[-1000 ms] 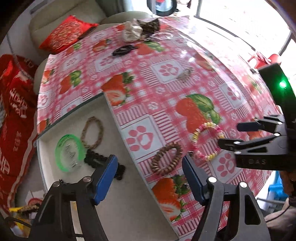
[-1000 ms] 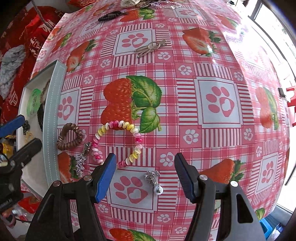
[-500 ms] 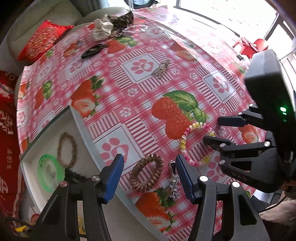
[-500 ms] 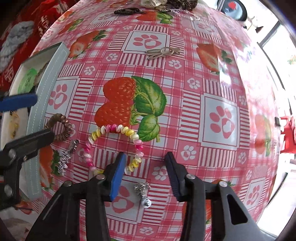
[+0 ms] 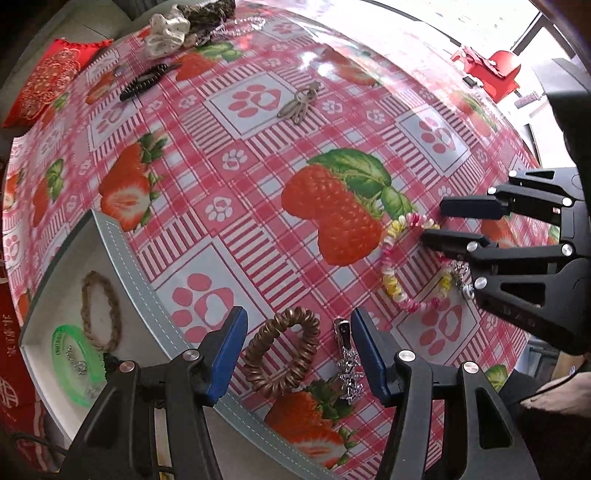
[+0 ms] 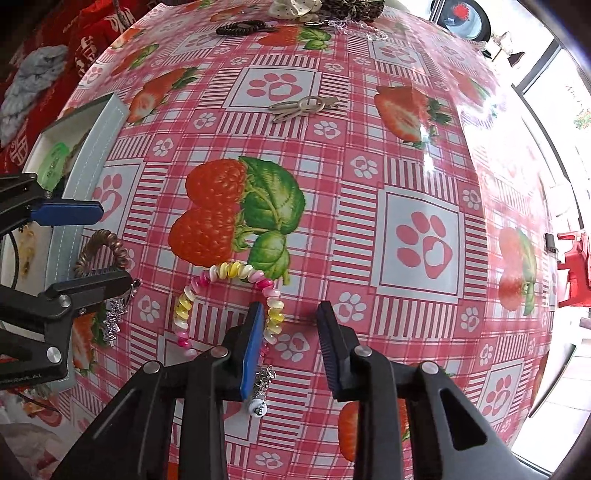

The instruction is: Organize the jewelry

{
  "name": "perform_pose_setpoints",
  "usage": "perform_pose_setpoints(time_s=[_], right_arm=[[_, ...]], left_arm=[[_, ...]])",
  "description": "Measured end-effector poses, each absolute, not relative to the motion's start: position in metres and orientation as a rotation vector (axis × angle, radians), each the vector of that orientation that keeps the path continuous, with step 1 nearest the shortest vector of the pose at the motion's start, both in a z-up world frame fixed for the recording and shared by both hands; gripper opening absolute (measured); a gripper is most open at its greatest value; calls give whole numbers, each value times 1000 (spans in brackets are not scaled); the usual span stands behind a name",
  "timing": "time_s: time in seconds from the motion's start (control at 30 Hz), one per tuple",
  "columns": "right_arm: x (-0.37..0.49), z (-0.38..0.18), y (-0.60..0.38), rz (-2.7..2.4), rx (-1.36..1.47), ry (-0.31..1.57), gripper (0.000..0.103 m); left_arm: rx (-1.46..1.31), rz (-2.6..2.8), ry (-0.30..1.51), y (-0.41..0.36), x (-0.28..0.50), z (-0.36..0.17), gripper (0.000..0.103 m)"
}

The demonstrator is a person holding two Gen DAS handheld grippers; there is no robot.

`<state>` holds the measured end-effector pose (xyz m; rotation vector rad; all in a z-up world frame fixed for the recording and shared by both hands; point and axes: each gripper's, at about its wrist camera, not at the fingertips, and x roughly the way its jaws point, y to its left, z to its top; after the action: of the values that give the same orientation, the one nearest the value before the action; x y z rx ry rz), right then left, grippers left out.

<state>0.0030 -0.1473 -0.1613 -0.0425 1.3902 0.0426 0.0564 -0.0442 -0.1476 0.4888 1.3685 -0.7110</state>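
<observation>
the surface [image 5: 258,155] wears a glossy pink checked cloth printed with strawberries and paw prints, catching bright daylight from big windows [image 6: 554,85] on the far side. a red plastic chair [image 5: 495,72] stands by the glass. a pale sofa holds a red embroidered cushion [image 5: 48,81].

That tablecloth [image 5: 258,206] is loud – red and pink checks with big strawberries and paw prints, shiny enough to catch the window glare. Off past the far edge there's a red embroidered cushion [image 5: 51,77] on a pale sofa [image 5: 44,33], plus a red plastic chair [image 5: 495,70] by the window. Grey knitted fabric [image 6: 33,81] lies on red cloth – outside the table's edge.
</observation>
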Motion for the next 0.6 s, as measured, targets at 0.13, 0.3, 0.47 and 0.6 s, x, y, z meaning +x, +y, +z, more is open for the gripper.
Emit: perform_pose_setpoints(time_s=[0.13,0.3,0.47,0.6], right_arm=[[2,-161,-153,34,-42,1388,32],[5,-163,-153,33,-40,1390,32],[9,-165,-157,33,-31,1391,32],[9,-164,-156,33,-45,1387,32]], left_arm=[[494,-727,1405,-44,60,-155,66],[490,-733,1419,-46,59,-160,66],[452,-724,1392,-41,55,-147,66],[430,-721,1375,-45,41,-136,53]])
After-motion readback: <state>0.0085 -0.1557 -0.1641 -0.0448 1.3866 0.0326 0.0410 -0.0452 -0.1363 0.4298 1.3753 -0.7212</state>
